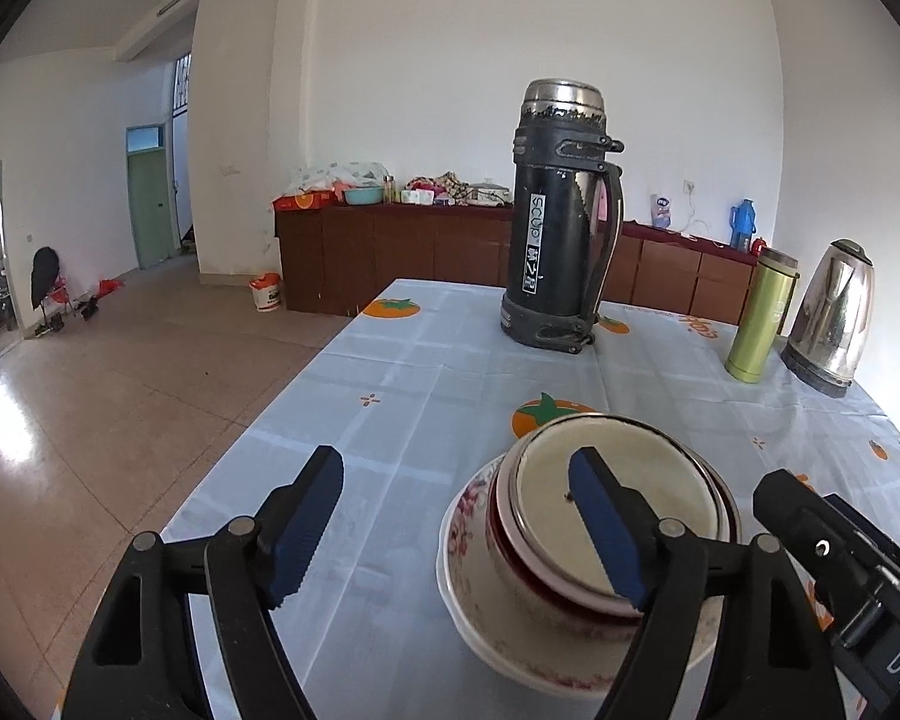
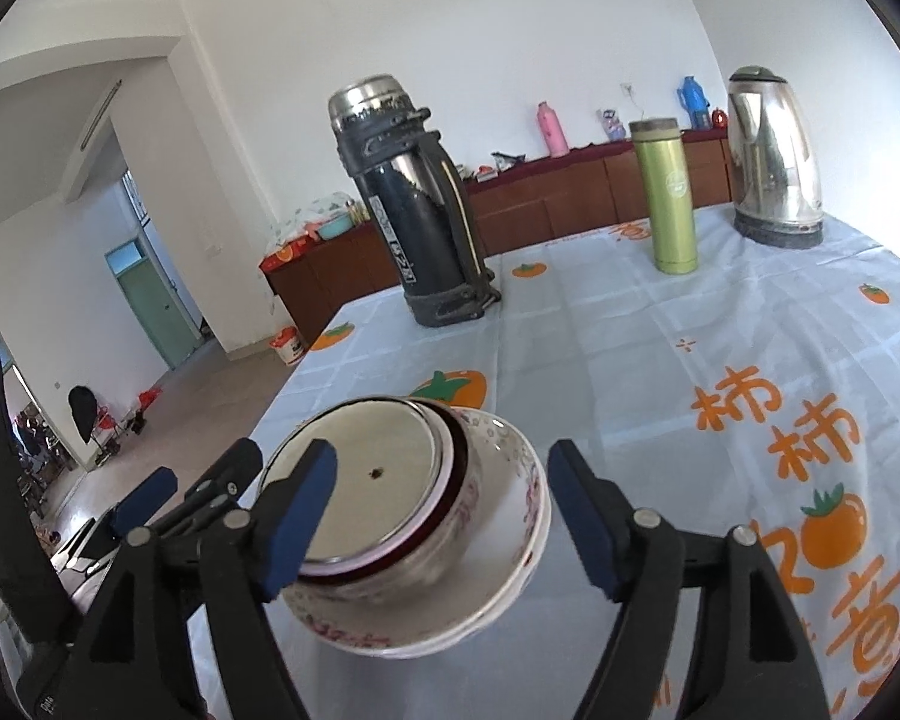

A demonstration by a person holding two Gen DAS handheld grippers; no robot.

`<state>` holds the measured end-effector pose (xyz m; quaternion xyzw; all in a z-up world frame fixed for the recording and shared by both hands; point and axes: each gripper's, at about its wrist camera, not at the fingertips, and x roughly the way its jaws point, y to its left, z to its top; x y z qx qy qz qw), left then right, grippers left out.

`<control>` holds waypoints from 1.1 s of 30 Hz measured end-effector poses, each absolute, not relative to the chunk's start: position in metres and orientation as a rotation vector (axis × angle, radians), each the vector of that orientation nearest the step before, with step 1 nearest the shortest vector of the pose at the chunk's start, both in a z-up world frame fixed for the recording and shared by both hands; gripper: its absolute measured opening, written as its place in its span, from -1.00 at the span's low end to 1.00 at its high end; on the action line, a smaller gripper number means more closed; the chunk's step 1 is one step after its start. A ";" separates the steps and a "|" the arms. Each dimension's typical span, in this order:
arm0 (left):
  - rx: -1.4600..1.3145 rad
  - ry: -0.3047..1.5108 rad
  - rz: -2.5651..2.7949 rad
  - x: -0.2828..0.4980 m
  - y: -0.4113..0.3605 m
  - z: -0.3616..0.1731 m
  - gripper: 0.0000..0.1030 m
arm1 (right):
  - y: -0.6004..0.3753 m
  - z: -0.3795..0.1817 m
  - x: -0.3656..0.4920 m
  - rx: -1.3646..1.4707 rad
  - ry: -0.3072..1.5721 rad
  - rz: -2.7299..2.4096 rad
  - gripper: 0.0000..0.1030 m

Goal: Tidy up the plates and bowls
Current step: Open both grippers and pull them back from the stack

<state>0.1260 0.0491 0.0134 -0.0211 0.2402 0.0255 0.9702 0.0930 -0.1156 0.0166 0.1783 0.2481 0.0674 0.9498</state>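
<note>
A stack of bowls stands on the persimmon-print tablecloth [image 1: 426, 372]. A white floral bowl [image 1: 468, 546] is at the bottom, a red-rimmed bowl sits in it, and a metal bowl [image 1: 540, 480] is on top. My left gripper [image 1: 456, 468] is open. Its right finger crosses in front of the stack and its left finger hangs over bare cloth. In the right wrist view my right gripper [image 2: 444, 462] is open around the near right part of the floral bowl [image 2: 510, 480]. Its pads do not press on the floral bowl or the metal bowl [image 2: 378, 444].
A tall black thermos [image 1: 561, 216], a green flask [image 1: 762, 315] and a steel kettle [image 1: 834, 318] stand at the back of the table. The table's left edge drops to a tiled floor. A brown sideboard [image 1: 390, 246] runs along the far wall.
</note>
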 end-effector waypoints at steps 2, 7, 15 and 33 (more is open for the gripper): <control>-0.032 0.484 0.052 0.121 0.047 0.013 0.55 | -0.116 0.017 0.085 0.362 0.492 0.124 0.44; 0.014 0.471 0.020 0.104 0.036 0.007 0.55 | -0.116 0.015 0.071 0.356 0.473 0.112 0.59; 0.015 0.473 0.025 0.097 0.034 0.000 0.55 | -0.114 0.011 0.063 0.353 0.469 0.131 0.61; 0.032 0.427 0.021 0.082 0.035 -0.016 0.55 | -0.108 -0.001 0.043 0.278 0.396 0.148 0.85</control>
